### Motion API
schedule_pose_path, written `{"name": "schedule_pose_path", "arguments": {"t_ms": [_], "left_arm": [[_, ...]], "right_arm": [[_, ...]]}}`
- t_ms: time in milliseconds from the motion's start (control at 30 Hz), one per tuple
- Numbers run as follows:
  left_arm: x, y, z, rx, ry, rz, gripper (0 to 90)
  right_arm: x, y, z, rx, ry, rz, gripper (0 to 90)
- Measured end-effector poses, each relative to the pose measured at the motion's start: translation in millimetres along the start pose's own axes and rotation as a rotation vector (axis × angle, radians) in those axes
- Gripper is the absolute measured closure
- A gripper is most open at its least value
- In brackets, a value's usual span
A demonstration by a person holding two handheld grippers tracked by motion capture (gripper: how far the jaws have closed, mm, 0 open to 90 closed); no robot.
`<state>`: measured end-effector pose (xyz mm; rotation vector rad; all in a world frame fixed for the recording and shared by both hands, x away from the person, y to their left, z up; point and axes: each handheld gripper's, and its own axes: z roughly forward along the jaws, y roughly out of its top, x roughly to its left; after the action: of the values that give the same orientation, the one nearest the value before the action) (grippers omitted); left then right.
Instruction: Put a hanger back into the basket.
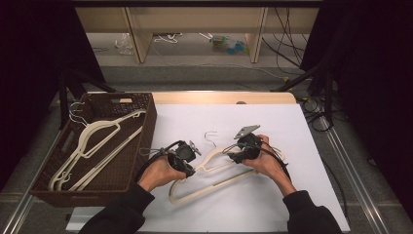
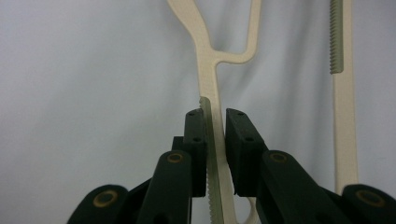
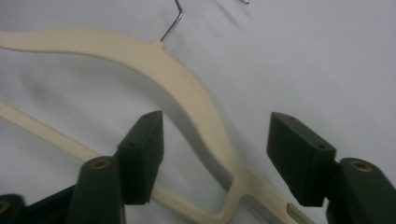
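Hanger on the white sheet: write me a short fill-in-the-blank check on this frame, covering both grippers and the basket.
1. The left gripper has its jaws closed on the cream ____.
2. The right gripper straddles the hanger with its jaws ____.
3. The other hangers lie in the brown ____ at the table's left.

Missing words: hanger; open; basket

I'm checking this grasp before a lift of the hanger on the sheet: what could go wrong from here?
1. The left gripper pinches just a thin shoulder of the cream hanger, so it may pivot or slip once raised.
2. The right gripper stands open astride the other shoulder; lifting now would leave that end sagging.
3. The wire hook might snag the white sheet.
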<state>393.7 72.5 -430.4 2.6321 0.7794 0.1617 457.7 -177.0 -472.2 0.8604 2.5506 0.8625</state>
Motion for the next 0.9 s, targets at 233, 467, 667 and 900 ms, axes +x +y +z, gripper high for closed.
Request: {"name": "schedule_pose_path", "arguments": {"t_ms": [233, 467, 667, 900], "left_arm": [[-3.9, -0.4, -4.7, -0.006, 0.001, 0.011, 79.1], [-5.2, -0.1, -7.6, -0.009, 0.021, 0.033, 79.2], [-9.5, 0.0, -7.8, -0.014, 0.014, 0.026, 79.1], [-8.5, 0.9, -14.9, -0.007, 0.022, 0.044, 79.2]], "right_arm": [[-2.8, 2.0, 5.7, 0.064, 0.044, -0.019, 54.7], [-7.5, 0.3, 5.7, 0.066, 0.108, 0.014, 61.0], [-8.8, 3.5, 6.8, 0.092, 0.13, 0.039, 57.6], [-9.1, 3.6, 6.5, 0.087, 0.133, -0.038, 66.7]]}}
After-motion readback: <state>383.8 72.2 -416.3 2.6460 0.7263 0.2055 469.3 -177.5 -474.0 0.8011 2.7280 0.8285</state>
